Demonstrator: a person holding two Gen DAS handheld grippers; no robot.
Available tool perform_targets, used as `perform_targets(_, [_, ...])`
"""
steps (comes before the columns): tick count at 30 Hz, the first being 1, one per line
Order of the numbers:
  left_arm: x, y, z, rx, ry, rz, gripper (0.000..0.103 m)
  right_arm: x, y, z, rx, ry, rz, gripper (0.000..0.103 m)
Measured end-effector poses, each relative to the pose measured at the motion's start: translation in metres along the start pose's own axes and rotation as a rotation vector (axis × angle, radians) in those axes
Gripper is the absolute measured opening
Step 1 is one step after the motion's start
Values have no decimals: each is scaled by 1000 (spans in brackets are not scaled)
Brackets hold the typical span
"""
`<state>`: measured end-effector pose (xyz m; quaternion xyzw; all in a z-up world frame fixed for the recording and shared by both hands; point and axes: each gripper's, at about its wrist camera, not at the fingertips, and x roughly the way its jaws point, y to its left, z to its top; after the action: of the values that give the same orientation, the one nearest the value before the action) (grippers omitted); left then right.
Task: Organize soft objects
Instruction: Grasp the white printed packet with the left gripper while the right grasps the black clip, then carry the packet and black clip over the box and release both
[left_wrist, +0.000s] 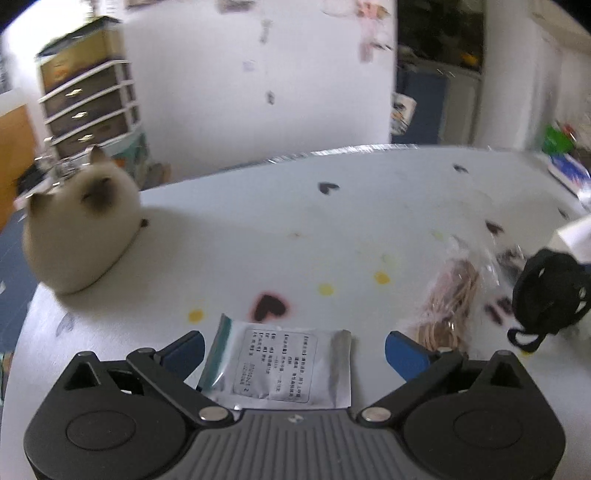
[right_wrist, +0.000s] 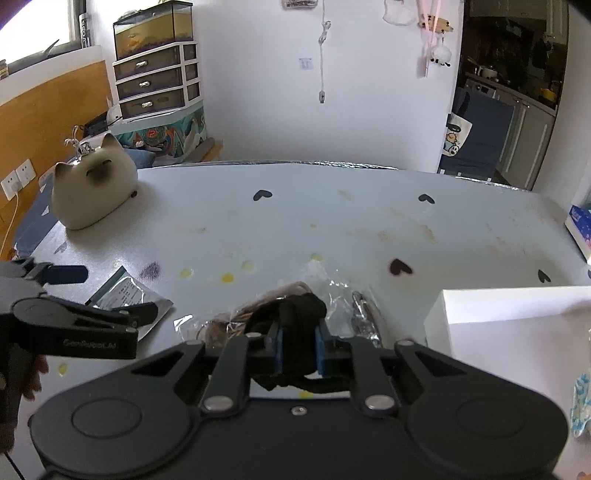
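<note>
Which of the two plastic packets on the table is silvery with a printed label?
The flat foil packet between the left tool's open fingers; the other, a crinkly clear bag, holds brownish strands.

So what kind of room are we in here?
Probably a lived-in home, likely a dining or living area: a table with a heart-print cover, a fish tank on plastic drawers, and a kitchen through the doorway.

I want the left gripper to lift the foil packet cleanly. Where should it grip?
Probably the near short edge of the foil packet, coming from above and tilted forward. It lies flat on the table between the open left gripper fingers, so only an edge offers a pinch.
</note>
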<state>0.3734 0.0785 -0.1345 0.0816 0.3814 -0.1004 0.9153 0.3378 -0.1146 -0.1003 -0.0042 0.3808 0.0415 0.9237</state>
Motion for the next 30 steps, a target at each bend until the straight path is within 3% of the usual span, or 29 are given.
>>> perform_targets(3, [12, 0, 2, 56, 39, -31, 103, -1, -1, 0, 4, 1, 1, 17])
perform_targets(6, [27, 3, 1, 83, 92, -13, 103, -1, -2, -1, 6, 3, -1, 17])
perform_targets(12, [40, 19, 2, -5, 138, -30, 102, 2, -4, -1, 13, 15, -4, 17])
perform_targets(14, [41, 21, 1, -28, 144, -48, 98, 3, -3, -1, 11, 18, -1, 17])
perform_targets(19, [34, 14, 0, -4, 125, -73, 76, 3, -1, -1, 5, 16, 13, 17])
perform_targets(30, [10, 11, -5, -84, 112, -67, 70, -12, 4, -1, -9, -12, 58, 17])
